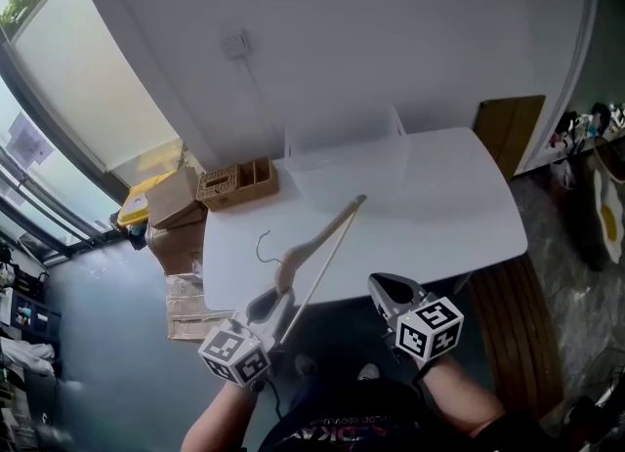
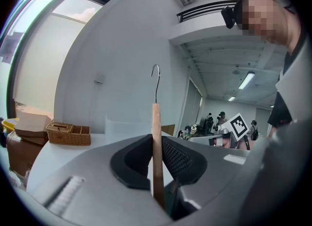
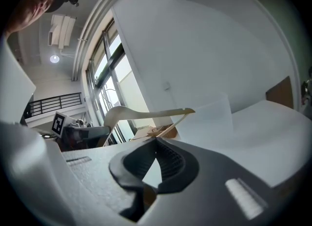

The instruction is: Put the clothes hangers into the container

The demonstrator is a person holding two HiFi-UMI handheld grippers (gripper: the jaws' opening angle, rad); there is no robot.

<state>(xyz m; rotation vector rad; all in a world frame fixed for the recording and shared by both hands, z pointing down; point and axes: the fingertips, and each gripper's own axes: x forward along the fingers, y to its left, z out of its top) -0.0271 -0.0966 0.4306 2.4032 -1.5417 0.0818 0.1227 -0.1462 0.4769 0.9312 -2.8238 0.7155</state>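
Observation:
A wooden clothes hanger (image 1: 317, 245) with a wire hook (image 1: 262, 245) hangs over the near edge of the white table (image 1: 449, 206). My left gripper (image 1: 278, 296) is shut on one end of it. In the left gripper view the wooden hanger (image 2: 156, 132) stands upright between the pads, its hook (image 2: 155, 73) on top. My right gripper (image 1: 383, 286) hovers beside it at the table's near edge, shut with nothing in it (image 3: 156, 141). A clear plastic container (image 1: 347, 162) stands at the table's back, against the wall. The right gripper view also shows the hanger (image 3: 146, 115) and the container (image 3: 209, 117).
A wicker basket (image 1: 237, 184) sits at the table's back left corner. Cardboard boxes (image 1: 176, 211) are stacked on the floor to the left. A brown board (image 1: 508, 133) leans by the wall at right, and a wooden bench (image 1: 518, 328) stands under the table's right side.

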